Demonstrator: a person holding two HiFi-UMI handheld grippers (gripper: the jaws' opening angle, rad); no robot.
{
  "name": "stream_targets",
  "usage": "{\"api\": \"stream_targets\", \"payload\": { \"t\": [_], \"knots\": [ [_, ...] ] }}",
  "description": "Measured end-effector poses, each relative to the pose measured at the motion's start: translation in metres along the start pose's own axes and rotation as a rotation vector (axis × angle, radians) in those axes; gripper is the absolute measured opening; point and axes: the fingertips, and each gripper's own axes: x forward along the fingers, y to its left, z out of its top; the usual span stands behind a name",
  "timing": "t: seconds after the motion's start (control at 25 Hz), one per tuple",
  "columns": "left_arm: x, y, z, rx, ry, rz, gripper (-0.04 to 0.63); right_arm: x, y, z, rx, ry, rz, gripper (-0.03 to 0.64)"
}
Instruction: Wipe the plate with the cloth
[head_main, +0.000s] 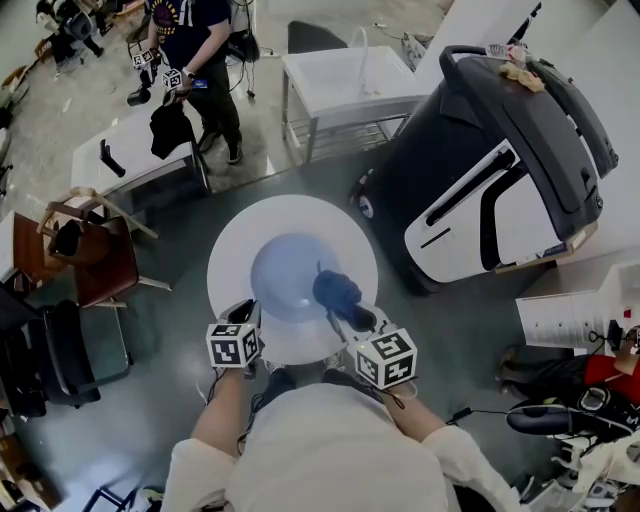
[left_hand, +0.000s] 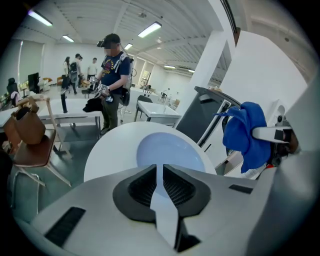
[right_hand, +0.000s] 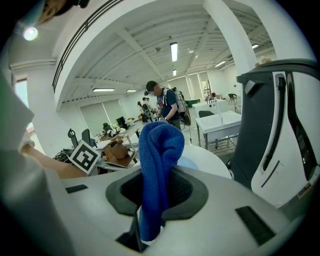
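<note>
The plate (head_main: 285, 268) lies in the middle of the table (head_main: 232, 240), with bare rim all round and a big cart (head_main: 500, 150) close on the right. The right gripper (head_main: 350, 312) pinches the cloth (head_main: 335, 290), whose long side points out over the plate. The left gripper (head_main: 243, 310) is closed and empty.

Table (head_main: 228, 252): round, white, right in front of me.
Machine (head_main: 500, 170): big, black and white, on my right.
Person (head_main: 195, 45): standing beyond my table, dark shirt.
Chair (head_main: 100, 268): brown, on my left.
</note>
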Motion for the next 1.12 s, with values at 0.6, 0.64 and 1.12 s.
{"api": "stream_targets", "payload": {
  "t": [0.6, 0.64, 1.12],
  "knots": [
    [0.027, 0.011, -0.029, -0.151, 0.102, -0.003, 0.118, -0.008, -0.006, -0.007, 0.017, 0.020, -0.021, 0.089],
    [0.028, 0.012, -0.031, -0.163, 0.106, -0.006, 0.129, -0.008, -0.006, -0.007, 0.016, 0.021, -0.022, 0.089],
    [0.055, 0.025, -0.044, -0.289, 0.149, 0.007, 0.207, -0.001, -0.007, -0.012, 0.007, 0.051, -0.008, 0.089]
  ]
}}
